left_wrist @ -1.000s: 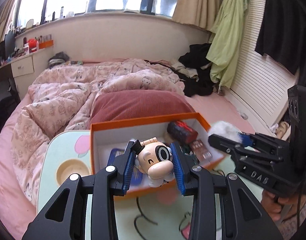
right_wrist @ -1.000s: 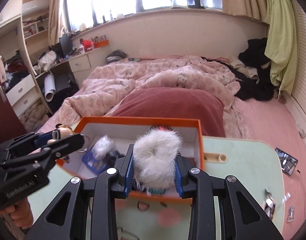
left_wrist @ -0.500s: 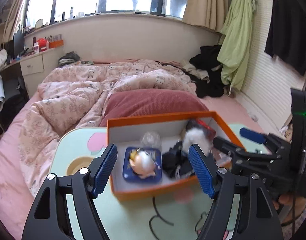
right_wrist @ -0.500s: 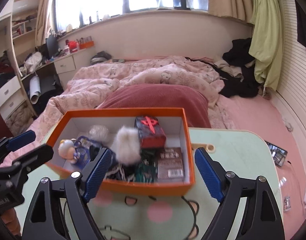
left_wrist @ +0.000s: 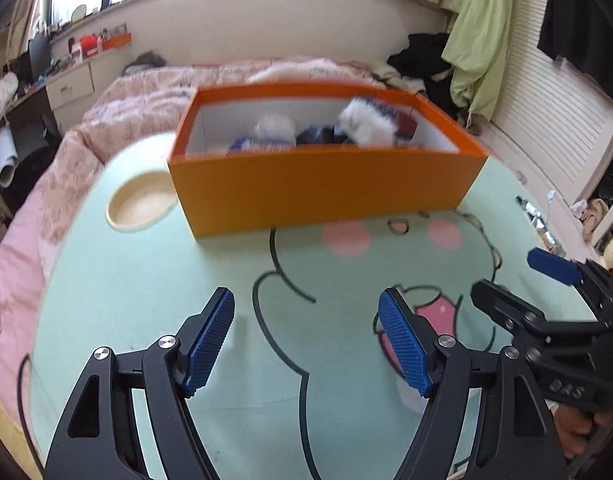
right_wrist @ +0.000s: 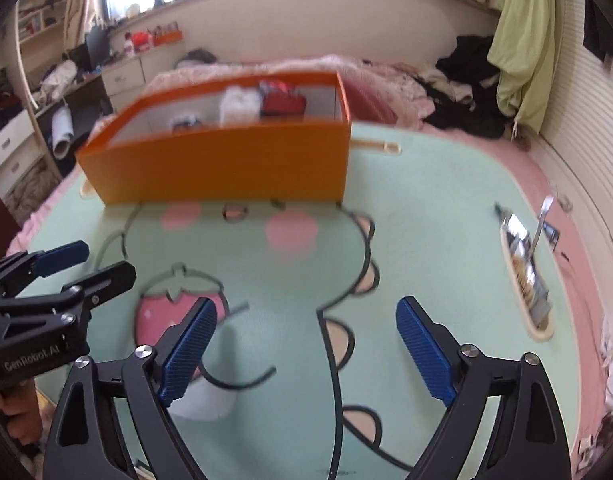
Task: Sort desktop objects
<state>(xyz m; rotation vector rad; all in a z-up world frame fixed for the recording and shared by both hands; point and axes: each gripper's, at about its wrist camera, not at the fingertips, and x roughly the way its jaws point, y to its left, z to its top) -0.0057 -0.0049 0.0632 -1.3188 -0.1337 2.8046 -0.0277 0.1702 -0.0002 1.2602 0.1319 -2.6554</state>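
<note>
The orange box (left_wrist: 322,192) is parked on the mint-green cartoon table (left_wrist: 146,280), toward the far edge, with the bed (left_wrist: 154,92) right behind it. Its long axis runs left to right across both views, so one long side wall is turned toward the cameras; in the right wrist view the box is seen a bit skewed, left end nearer. The open top faces up.

Inside, a white fluffy thing (left_wrist: 366,122) can be seen sticking up right of the middle, a smaller pale puff (left_wrist: 274,128) left of it, something dark between them, and a red-and-dark item (right_wrist: 282,100) at the right end. Everything in there is blurred, so not much more can be made out.

The left gripper (left_wrist: 306,340) is held over bare tabletop in front of the box, jaws spread, nothing between the blue pads. The right gripper (right_wrist: 306,344) is held the same way just beside it, jaws wide and widening further, also empty. Neither is touching the box.

A round recess (left_wrist: 140,206) is set into the table just left of the box, and a slot with shiny bits (right_wrist: 526,272) is seen along the right edge.
</note>
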